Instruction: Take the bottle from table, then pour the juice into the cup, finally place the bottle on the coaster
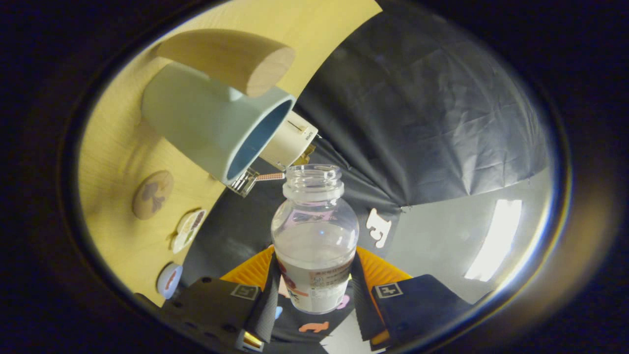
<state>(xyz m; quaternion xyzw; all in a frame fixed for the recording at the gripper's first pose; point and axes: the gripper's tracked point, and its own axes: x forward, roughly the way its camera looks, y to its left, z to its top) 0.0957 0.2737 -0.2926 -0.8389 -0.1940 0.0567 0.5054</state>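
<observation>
The hand-held gripper (314, 290) is clamped on the clear plastic bottle with a printed label (314, 246), one finger pressed to each side of its lower body; the bottle has no cap, and pale liquid fills roughly its lower half. The whole view is rolled hard over, so the pale wooden bench (113, 196) stands almost on end; the bottle's open neck sits just beside the rim of the pale grey-green cup with a blue inside (216, 128), whose mouth faces it. A rounded wooden block (231, 59) lies against the cup's far side, and a cream box-like device (290, 140) stands just behind the cup; three small round discs lie on the bench, the round wooden coaster with a dark motif (152, 194) being the likeliest resting place.

Judged from this, the pour is about to begin or under way; the neck looks beside the rim rather than over it, so juice could run onto the bench; a quick tilt could slop, and the smooth bottle could slip in the grip.
</observation>
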